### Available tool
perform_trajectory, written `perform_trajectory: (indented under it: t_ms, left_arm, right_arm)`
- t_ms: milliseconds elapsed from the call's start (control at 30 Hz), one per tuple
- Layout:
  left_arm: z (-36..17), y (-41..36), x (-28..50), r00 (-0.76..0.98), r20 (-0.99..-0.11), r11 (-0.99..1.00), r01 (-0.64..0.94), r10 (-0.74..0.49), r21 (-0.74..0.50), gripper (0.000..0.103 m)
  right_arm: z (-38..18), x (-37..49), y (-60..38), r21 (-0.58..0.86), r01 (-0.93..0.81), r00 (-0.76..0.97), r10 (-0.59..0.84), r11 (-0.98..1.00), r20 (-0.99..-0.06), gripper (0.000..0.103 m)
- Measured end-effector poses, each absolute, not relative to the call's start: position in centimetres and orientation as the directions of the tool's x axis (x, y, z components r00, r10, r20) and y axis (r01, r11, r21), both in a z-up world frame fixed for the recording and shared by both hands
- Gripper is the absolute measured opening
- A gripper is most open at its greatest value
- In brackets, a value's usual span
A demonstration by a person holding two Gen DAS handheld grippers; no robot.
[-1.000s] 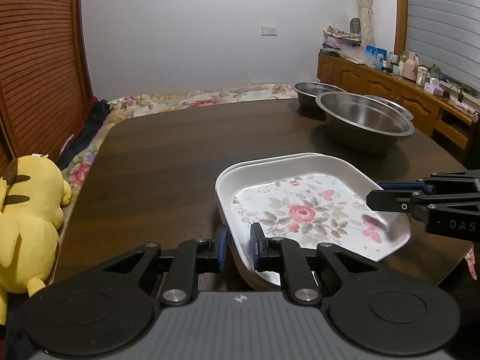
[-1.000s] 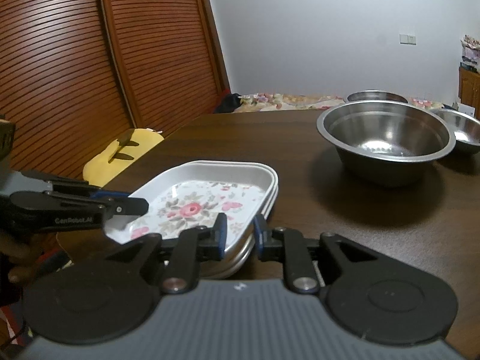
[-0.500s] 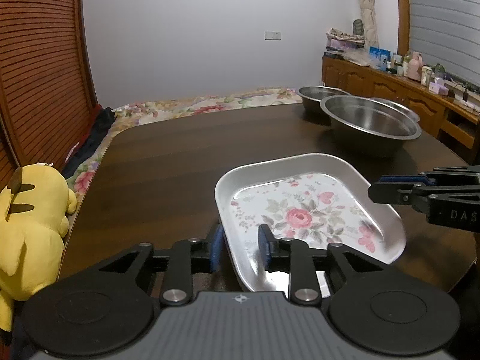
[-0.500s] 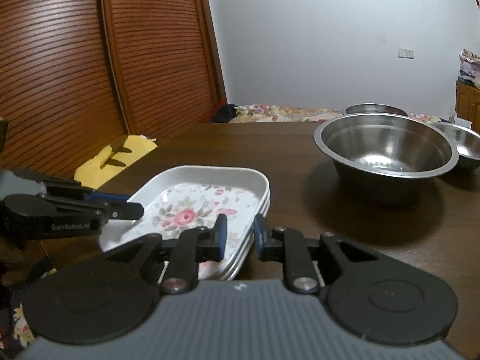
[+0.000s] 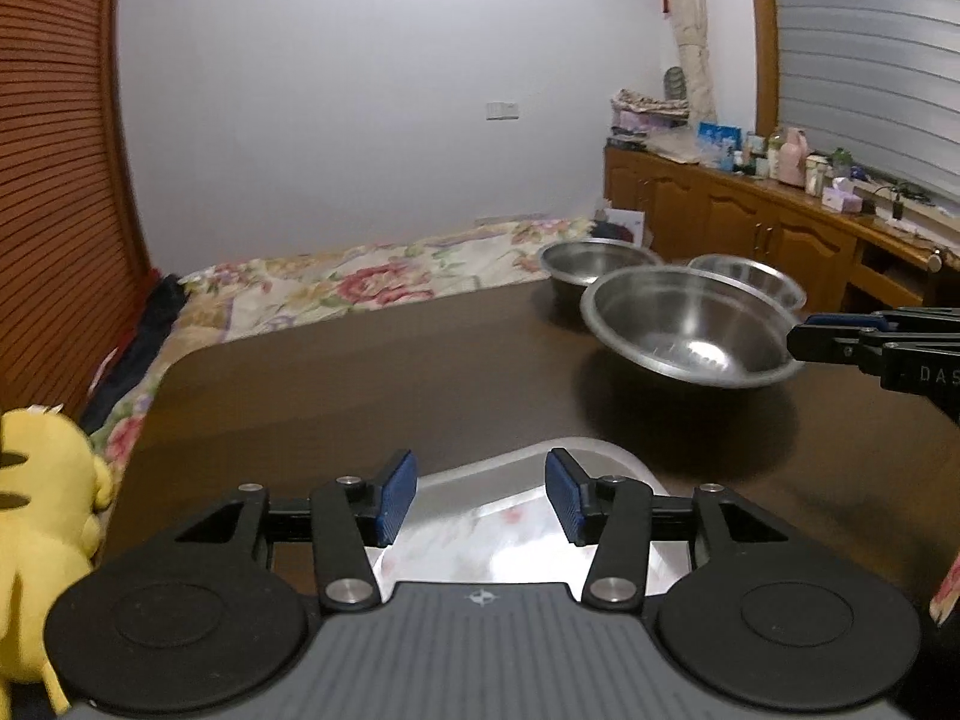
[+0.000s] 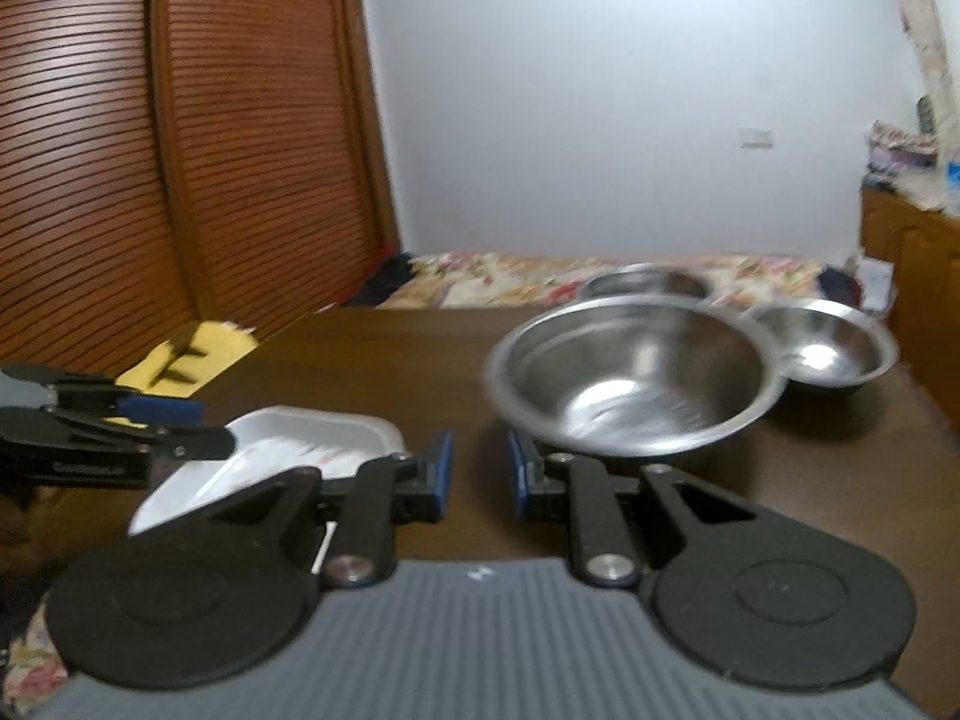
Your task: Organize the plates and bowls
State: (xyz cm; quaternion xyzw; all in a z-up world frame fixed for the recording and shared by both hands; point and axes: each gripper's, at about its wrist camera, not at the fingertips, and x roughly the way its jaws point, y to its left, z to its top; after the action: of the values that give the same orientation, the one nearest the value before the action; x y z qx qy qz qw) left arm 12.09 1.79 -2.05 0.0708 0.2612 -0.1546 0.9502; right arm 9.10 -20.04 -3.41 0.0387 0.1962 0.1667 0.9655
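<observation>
Plates [image 5: 528, 516] now lie stacked on the worktop [image 5: 372, 384] near the big bowl [image 5: 690, 330]: my left gripper [image 5: 480, 495] jaws are opening off them, my right gripper [image 6: 477, 468] narrowly parted, empty, so bowls come next.

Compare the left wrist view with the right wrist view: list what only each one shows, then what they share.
Only the left wrist view: the wooden sideboard cluttered with bottles under the window blind, and the right gripper entering at its right edge. The left gripper fills the foreground here, jaws opening with nothing pressed between the pads.

Only the right wrist view: the left gripper seen from the side, at that view's left edge, beside the floral plate.

Both: the floral plate, three steel bowls including the large bowl, the dark table, the yellow plush toy, the slatted doors and the floral bedding.
</observation>
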Motion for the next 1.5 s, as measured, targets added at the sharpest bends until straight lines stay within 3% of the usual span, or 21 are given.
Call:
perform_trajectory:
  t_ms: [67,133,167,467,833,1200,1333,1500]
  left_arm:
    - [-1.8,0.6,13.2,0.815,-0.514,0.939,0.34,-0.267,0.05,0.051]
    - [-1.5,-0.8,14.4,0.812,-0.511,0.937,0.348,-0.283,0.034,0.051]
    - [-1.4,-1.4,14.9,0.809,-0.51,0.936,0.352,-0.291,0.024,0.051]
    - [-1.8,-5.5,18.5,0.785,-0.524,0.932,0.36,-0.331,-0.051,0.053]
    - [-3.0,-6.7,20.9,0.744,-0.572,0.935,0.327,-0.346,-0.14,0.053]
    - [-2.8,-7.6,21.8,0.728,-0.594,0.934,0.331,-0.343,-0.134,0.052]
    - [-3.3,-7.9,22.3,0.717,-0.611,0.937,0.32,-0.335,-0.138,0.047]
    - [-3.6,-8.0,22.7,0.708,-0.626,0.942,0.303,-0.326,-0.148,0.027]
  right_arm:
    - [-3.0,9.5,-21.6,0.124,-0.278,0.885,0.304,0.953,-0.352,0.024]
    - [-2.7,10.1,-23.0,0.109,-0.252,0.899,0.274,0.962,-0.343,0.043]
    - [-2.6,10.4,-23.7,0.102,-0.238,0.906,0.259,0.966,-0.335,0.046]
    - [-4.2,13.9,-27.7,0.101,-0.17,0.926,0.194,0.98,-0.325,0.046]
    - [-6.4,16.6,-29.2,0.256,-0.209,0.884,0.295,0.944,-0.364,0.046]
    - [-6.7,17.0,-29.9,0.343,-0.244,0.867,0.363,0.907,-0.341,0.046]
    - [-6.9,17.8,-30.3,0.362,-0.23,0.864,0.361,0.903,-0.352,0.046]
    - [-6.8,17.8,-30.2,0.357,-0.237,0.861,0.365,0.904,-0.354,0.046]
